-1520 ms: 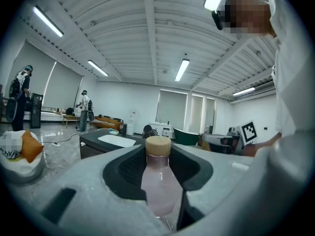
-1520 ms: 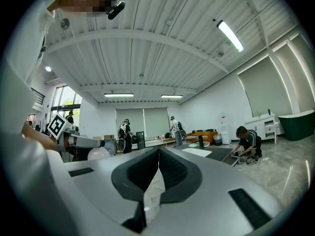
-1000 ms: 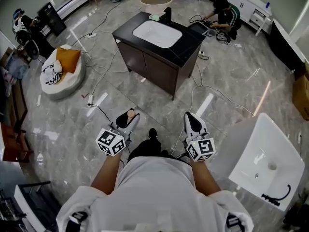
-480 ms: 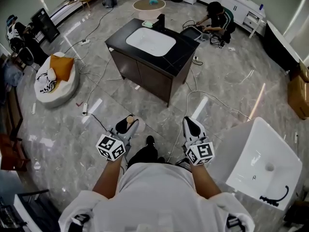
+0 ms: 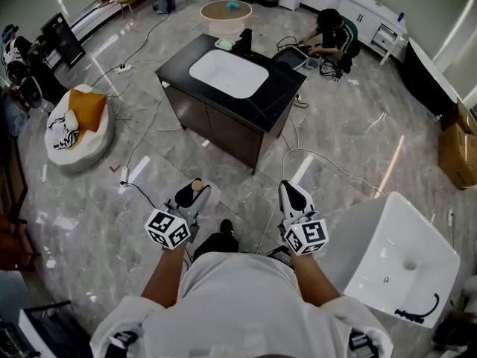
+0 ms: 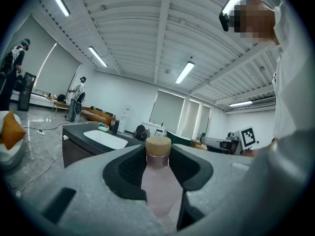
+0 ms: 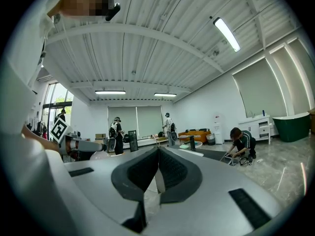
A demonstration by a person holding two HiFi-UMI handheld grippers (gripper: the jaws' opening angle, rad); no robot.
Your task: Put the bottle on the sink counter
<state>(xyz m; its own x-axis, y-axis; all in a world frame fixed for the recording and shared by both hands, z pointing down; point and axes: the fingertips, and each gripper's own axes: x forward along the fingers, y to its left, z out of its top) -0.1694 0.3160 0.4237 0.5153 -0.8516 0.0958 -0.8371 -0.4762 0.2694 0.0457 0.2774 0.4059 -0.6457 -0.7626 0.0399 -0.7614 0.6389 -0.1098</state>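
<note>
Left gripper view: left gripper (image 6: pixel 158 157) fingers grip a pink, tan-capped bottle (image 6: pixel 159 191). The right gripper (image 7: pixel 158 150) fingers are pressed together; the sink surface (image 5: pixel 282 95) stands well ahead.

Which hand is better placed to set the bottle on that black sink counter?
Left. The left gripper clamps the bottle, while the right gripper is shut on nothing. The sink counter stands ahead of both.

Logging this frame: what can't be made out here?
The bottle: lower body hidden by the left gripper fingers, left gripper view; head view shows only its cap.
The small items beside the tap on the sink counter: too small to identify, head view.
What the crouching person handles: too small, head view.
</note>
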